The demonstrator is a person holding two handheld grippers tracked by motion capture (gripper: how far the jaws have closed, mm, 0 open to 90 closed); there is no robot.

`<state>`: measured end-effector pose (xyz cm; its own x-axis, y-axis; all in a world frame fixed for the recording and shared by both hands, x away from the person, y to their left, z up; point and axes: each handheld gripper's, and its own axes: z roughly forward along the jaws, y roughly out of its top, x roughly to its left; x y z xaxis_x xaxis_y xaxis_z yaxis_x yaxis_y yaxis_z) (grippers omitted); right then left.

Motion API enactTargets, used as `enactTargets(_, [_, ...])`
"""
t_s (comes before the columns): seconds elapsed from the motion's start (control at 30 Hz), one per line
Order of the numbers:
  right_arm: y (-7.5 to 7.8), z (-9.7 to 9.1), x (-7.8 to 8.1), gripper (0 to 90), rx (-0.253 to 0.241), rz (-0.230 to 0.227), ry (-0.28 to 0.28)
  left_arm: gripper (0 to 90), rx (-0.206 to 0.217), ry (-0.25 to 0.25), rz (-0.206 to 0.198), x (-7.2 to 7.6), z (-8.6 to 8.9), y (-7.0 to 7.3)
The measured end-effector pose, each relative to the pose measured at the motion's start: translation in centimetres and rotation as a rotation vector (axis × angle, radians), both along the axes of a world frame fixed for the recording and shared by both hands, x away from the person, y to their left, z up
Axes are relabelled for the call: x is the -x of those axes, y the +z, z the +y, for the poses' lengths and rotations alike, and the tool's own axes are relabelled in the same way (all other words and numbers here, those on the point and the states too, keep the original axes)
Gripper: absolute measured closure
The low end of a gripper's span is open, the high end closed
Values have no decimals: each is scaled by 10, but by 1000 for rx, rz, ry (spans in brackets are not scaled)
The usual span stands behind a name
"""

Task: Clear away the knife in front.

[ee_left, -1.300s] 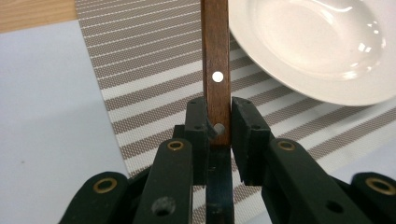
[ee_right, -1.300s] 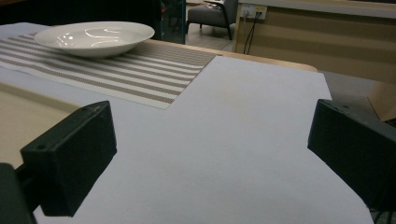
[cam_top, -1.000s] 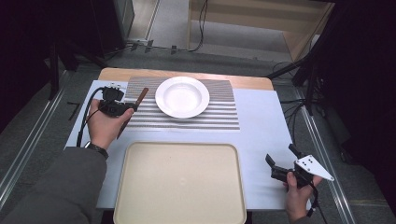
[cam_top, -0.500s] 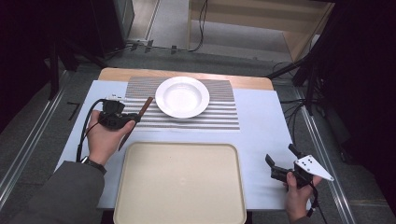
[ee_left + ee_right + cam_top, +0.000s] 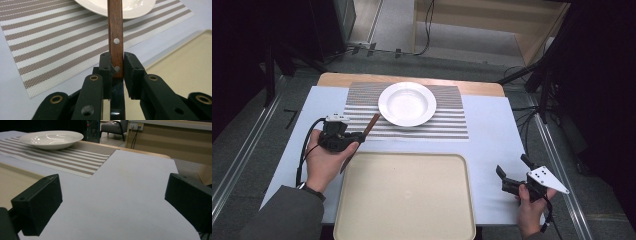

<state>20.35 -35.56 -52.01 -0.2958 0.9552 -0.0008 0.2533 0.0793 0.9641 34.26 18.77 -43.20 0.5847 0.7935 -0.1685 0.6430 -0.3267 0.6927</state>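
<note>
**Knife in your left gripper, lifted at the tray's corner**

The table (image 5: 492, 125) is laid for a place setting, and the big pieces explain the rest. The tray (image 5: 404, 195) sits nearest you, bare, likely as the staging spot for items. Beyond it the striped mat (image 5: 447, 122) marks the setting, with the plate (image 5: 407, 103) centred on its far half, so cutlery probably belongs beside the plate on the mat.

Your left gripper (image 5: 117, 65) has its jaws closed tight on the wooden handle of the knife (image 5: 115, 30), gripping near the lower rivet. That low grip leaves most of the handle standing out ahead of the jaws, toward the plate's rim. From above, the knife (image 5: 371, 125) lies slanted over the mat's near left corner, just beside the tray's far left corner; whether it touches the mat you cannot tell.

Your right gripper (image 5: 513, 176) waits by the tray's right edge, jaws spread wide and holding nothing, well clear of the left hand's work.
</note>
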Motion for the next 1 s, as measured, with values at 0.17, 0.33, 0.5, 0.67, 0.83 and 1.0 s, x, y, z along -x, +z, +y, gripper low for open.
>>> enactTargets(0.17, [0,0,0,0,0,0,0,765,13,-20,5,13,-3,-3])
enactTargets(0.33, [0,0,0,0,1,-2,1,765,30,-31,8,29,-3,-8])
enactTargets(0.5, [0,0,0,0,1,-1,0,765,37,-38,7,39,-3,-9])
enactTargets(0.67, [0,0,0,0,4,-2,1,765,40,-49,9,52,-4,-13])
enactTargets(0.83, [0,0,0,0,5,-4,4,765,52,-43,7,64,-3,-20])
enactTargets(1.0, [0,1,0,0,6,0,2,765,65,-45,20,75,-2,-25])
